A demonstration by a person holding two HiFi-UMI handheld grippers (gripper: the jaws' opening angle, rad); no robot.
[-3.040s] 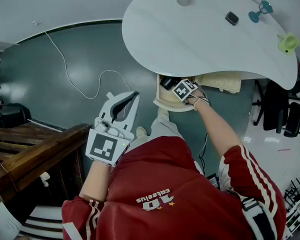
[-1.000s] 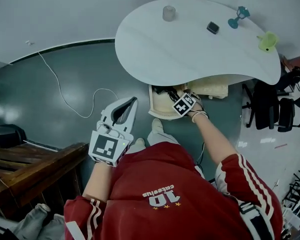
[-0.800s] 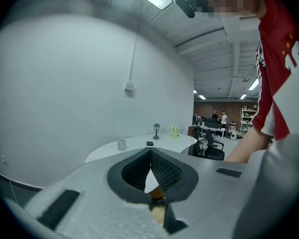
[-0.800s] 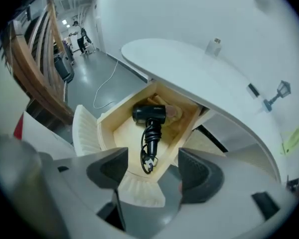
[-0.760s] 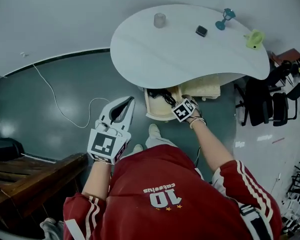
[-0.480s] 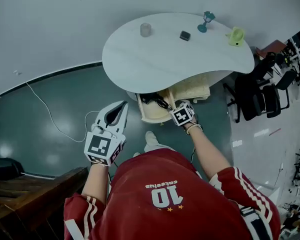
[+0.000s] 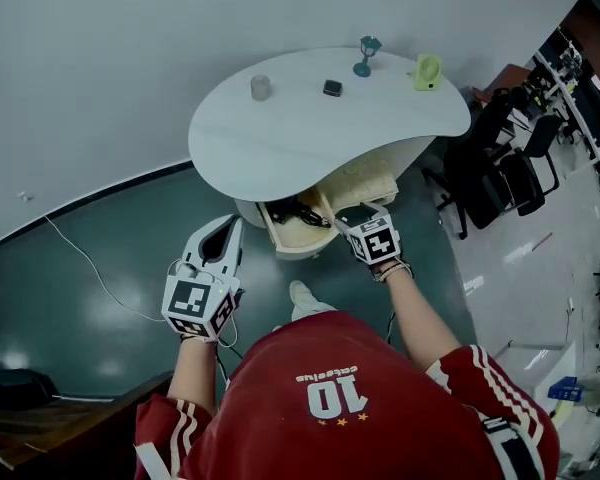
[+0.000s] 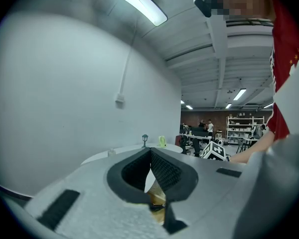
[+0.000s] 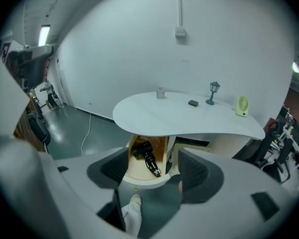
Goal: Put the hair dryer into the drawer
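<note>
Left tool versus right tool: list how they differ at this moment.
Jaws: the left tool is shut, tips touching; the right tool is open.
Place: the left tool hangs over the floor, apart from the open drawer; the right tool sits close to the drawer's front, facing the hair dryer inside.
Shared: neither holds anything.

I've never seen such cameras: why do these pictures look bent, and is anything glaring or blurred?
Head view: wide lens bows the floor edge, otherwise sharp. Left gripper view: round fisheye frame, black corners, bright ceiling light strip, a mosaic patch added afterwards. Right gripper view: same fisheye; hair dryer in drawer sharp.
</note>
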